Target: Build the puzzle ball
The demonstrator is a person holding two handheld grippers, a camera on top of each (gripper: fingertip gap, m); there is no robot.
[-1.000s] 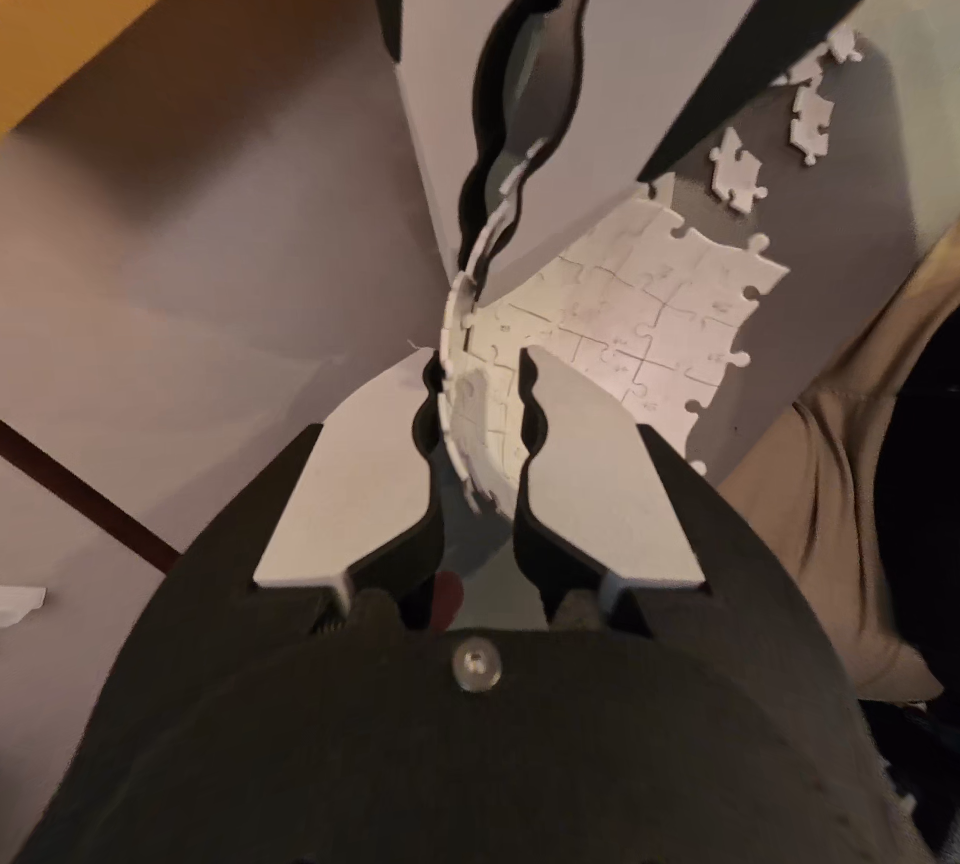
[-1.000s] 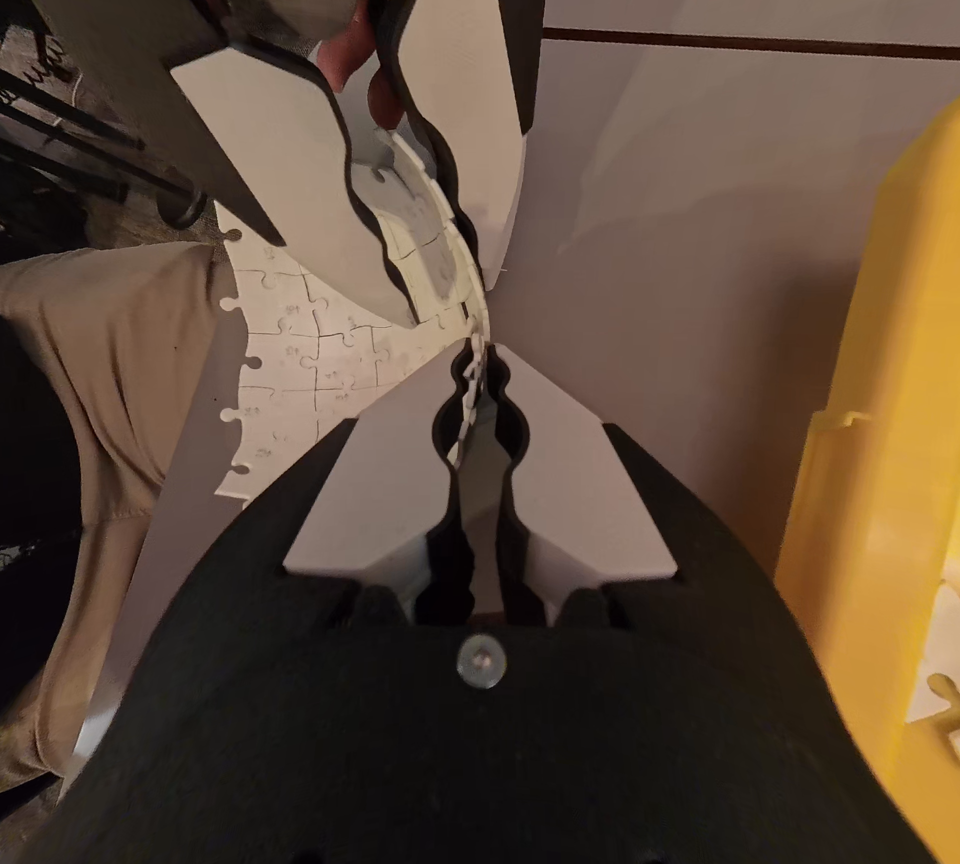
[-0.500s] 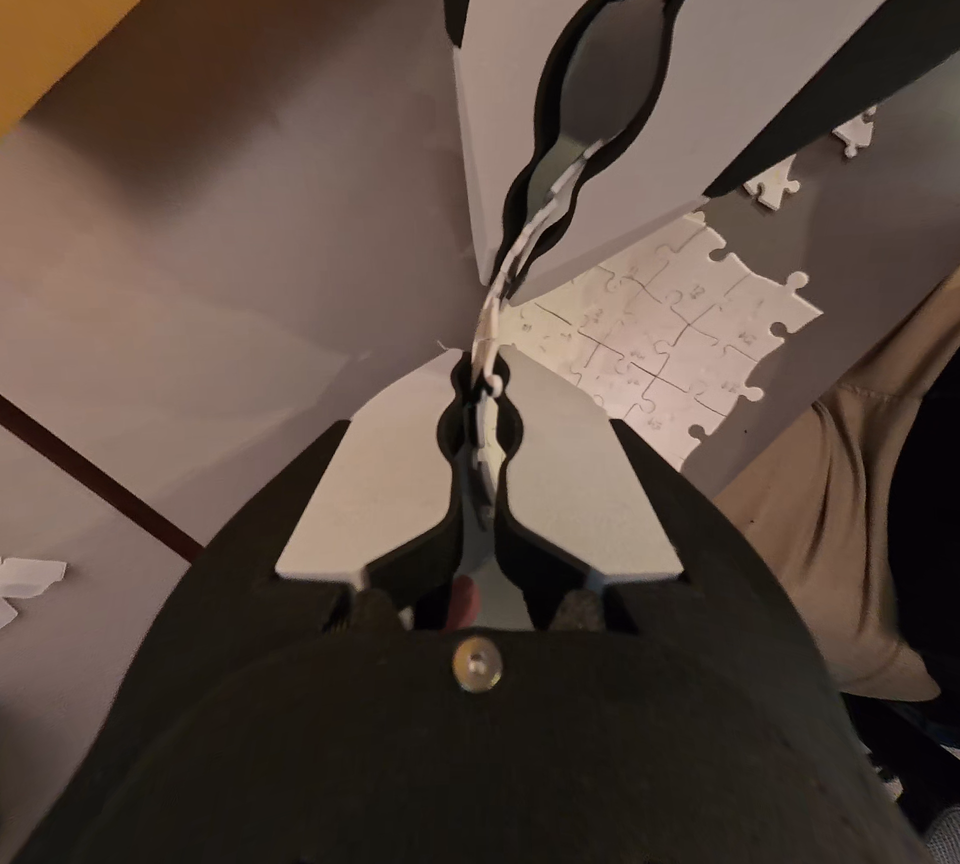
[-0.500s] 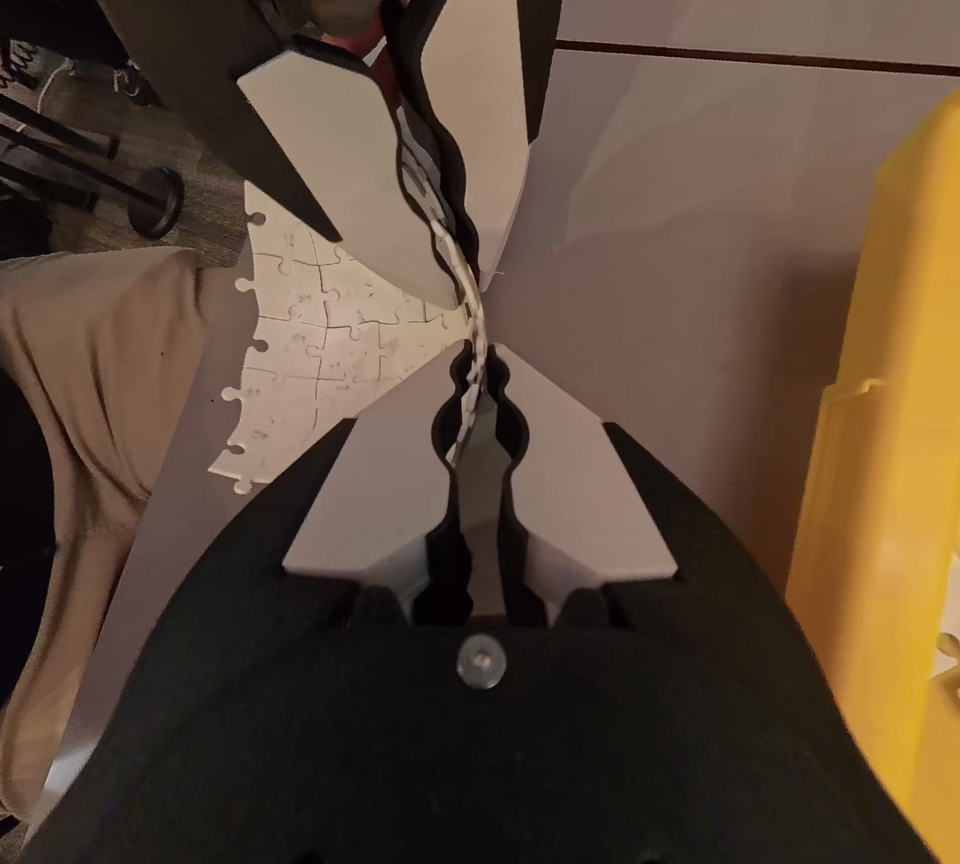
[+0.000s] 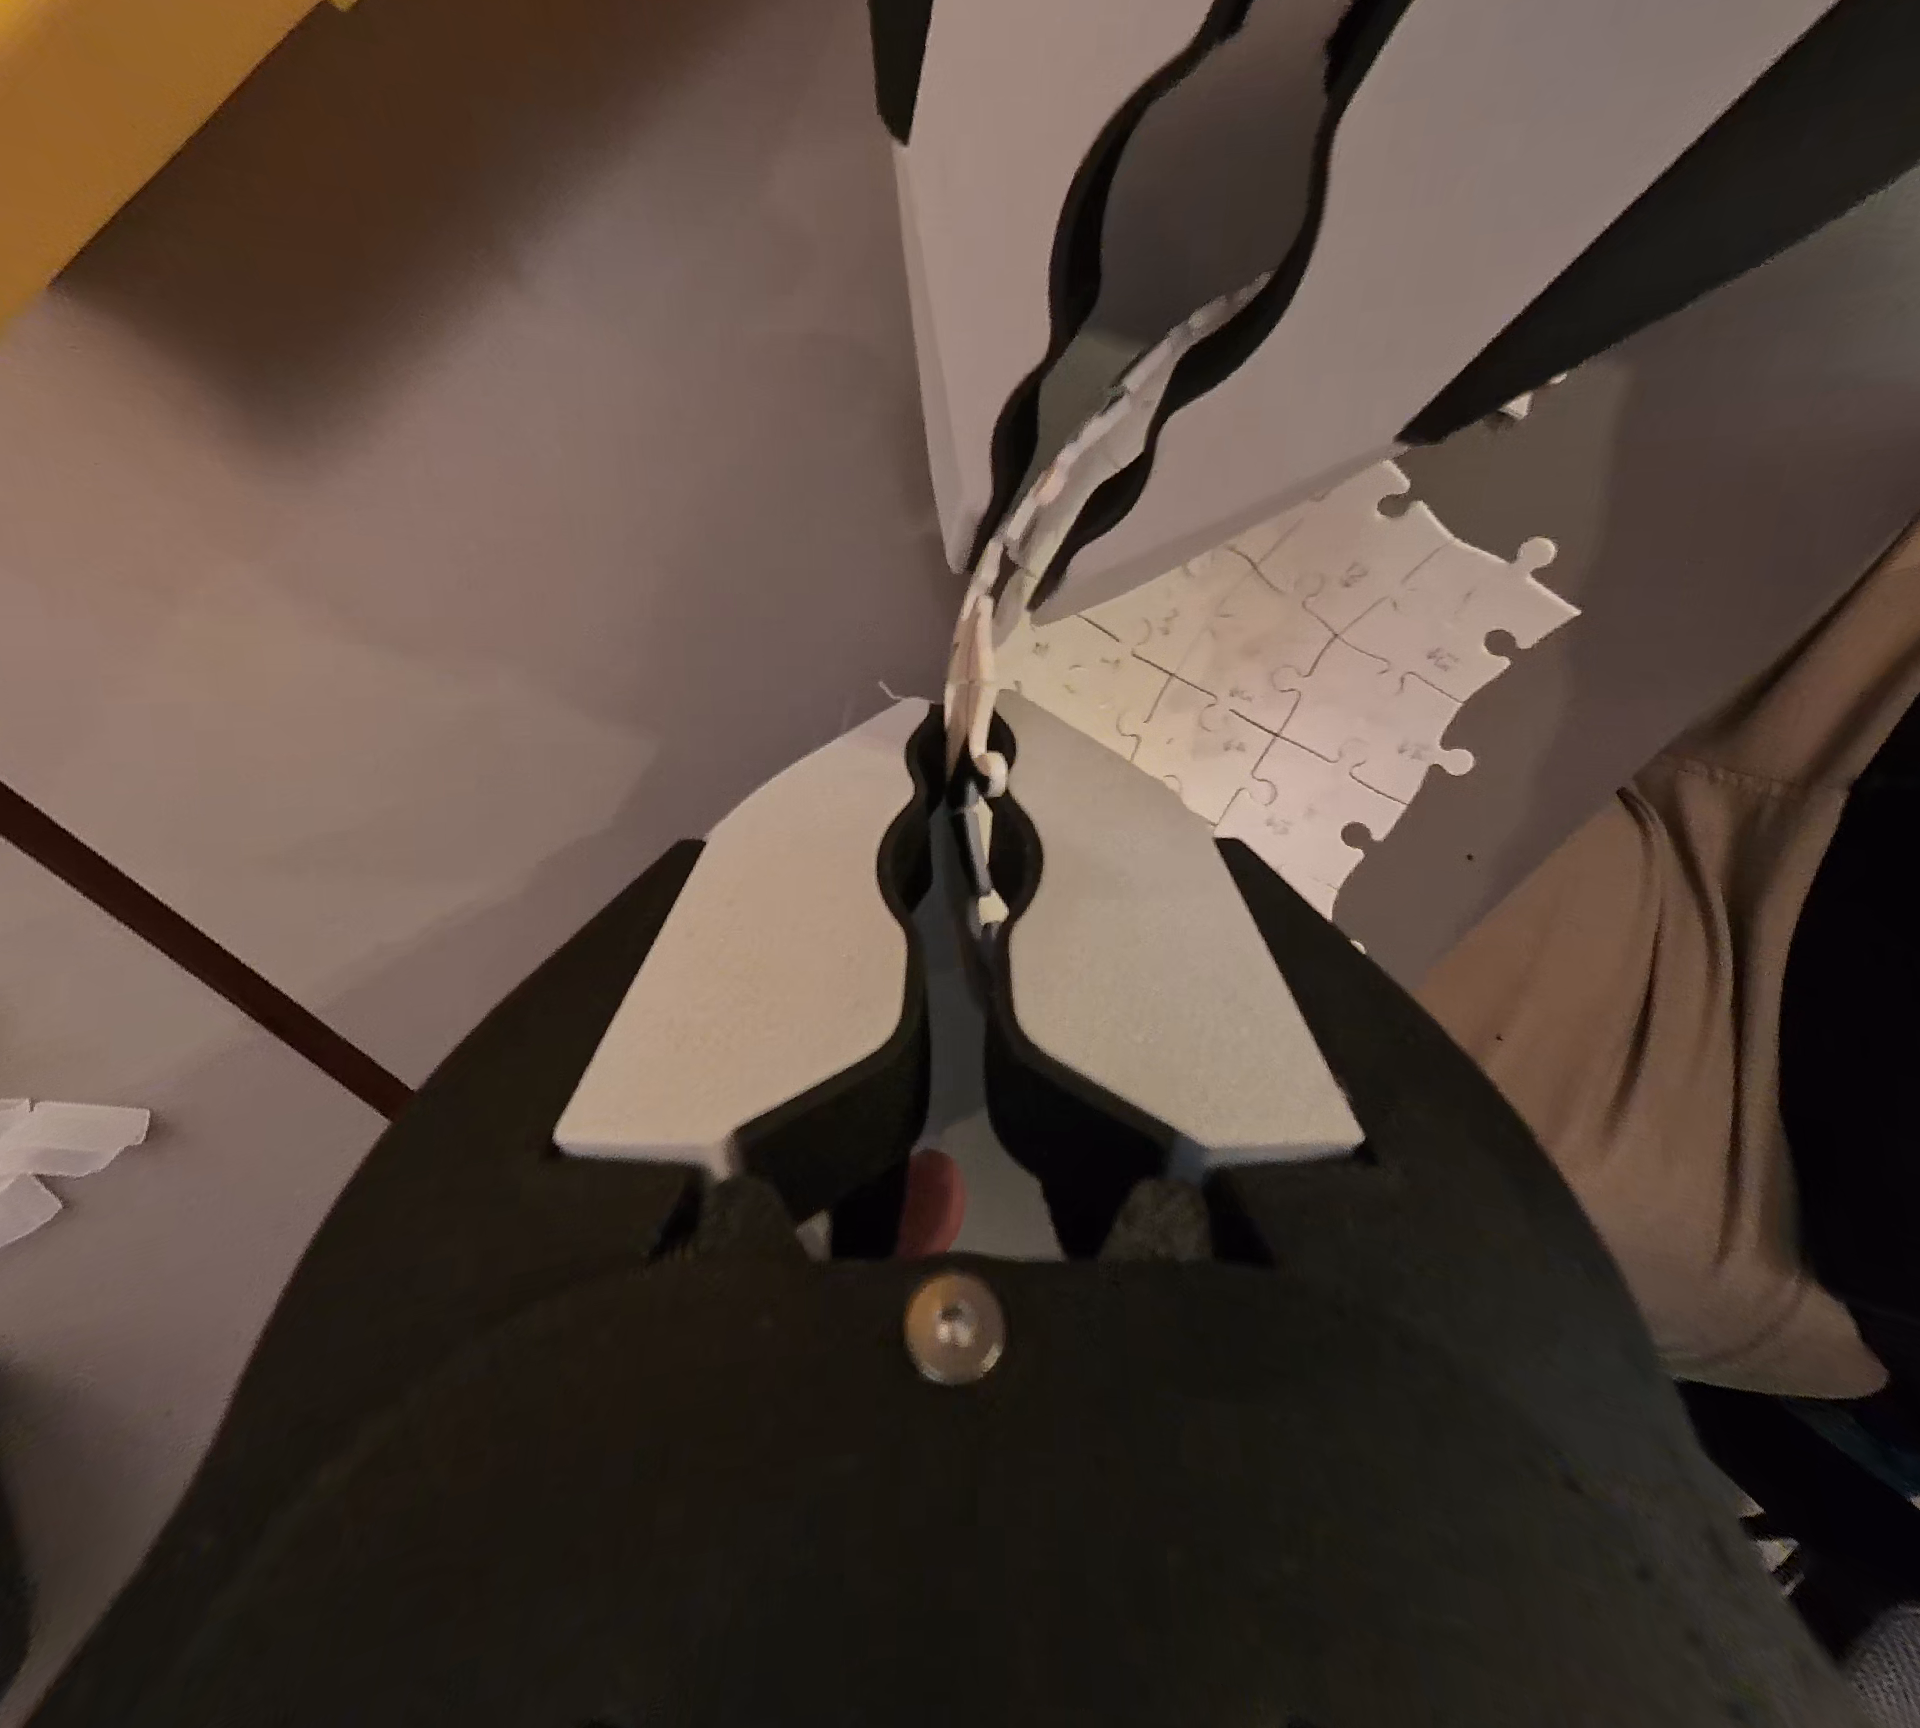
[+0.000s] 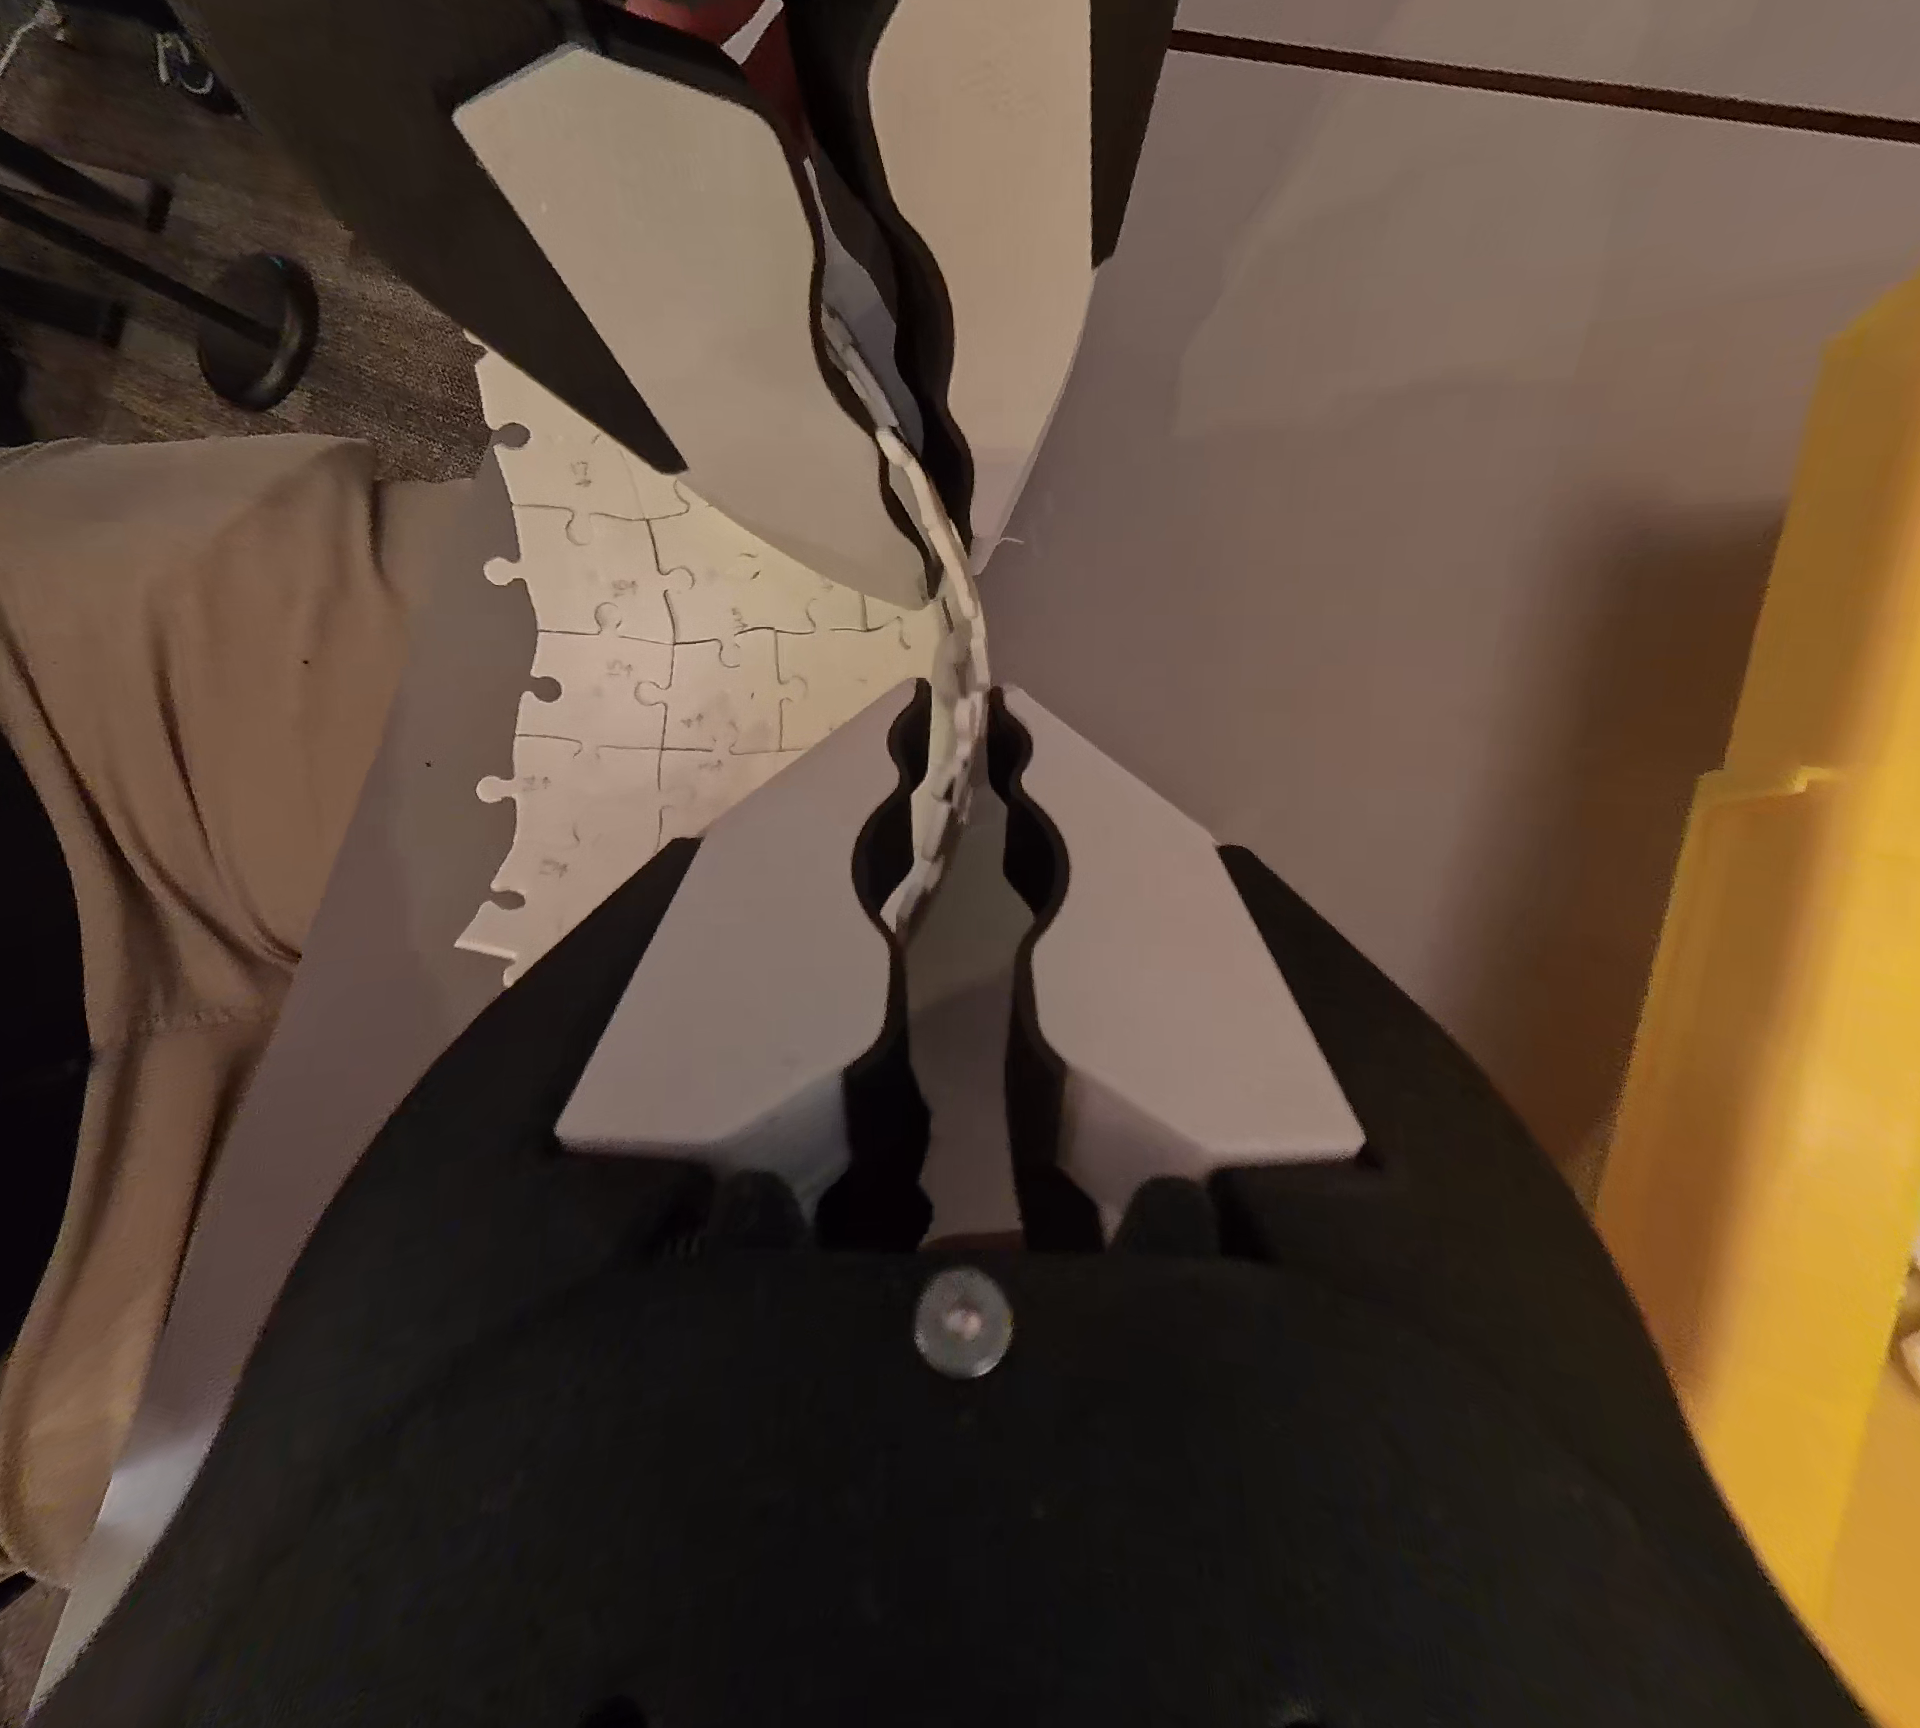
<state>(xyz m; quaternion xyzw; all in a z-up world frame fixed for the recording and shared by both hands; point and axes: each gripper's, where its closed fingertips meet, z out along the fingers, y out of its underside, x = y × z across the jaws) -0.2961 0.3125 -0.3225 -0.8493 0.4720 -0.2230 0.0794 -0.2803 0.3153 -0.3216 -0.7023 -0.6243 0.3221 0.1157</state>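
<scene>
The left claw [image 5: 961,743] and right claw [image 6: 956,712], facing tip to tip, each clamp the curved edge of the puzzle panel [image 6: 644,629] above the grey surface [image 5: 468,535]. Steady, matched pressure should seat the joint without buckling. White interlocked pieces fan out, tabs exposed.

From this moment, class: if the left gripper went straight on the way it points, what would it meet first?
Most likely the right gripper, which faces it almost tip to tip on the same curved puzzle panel; the left gripper is shut on that panel's edge. Exact depth is unclear.
</scene>
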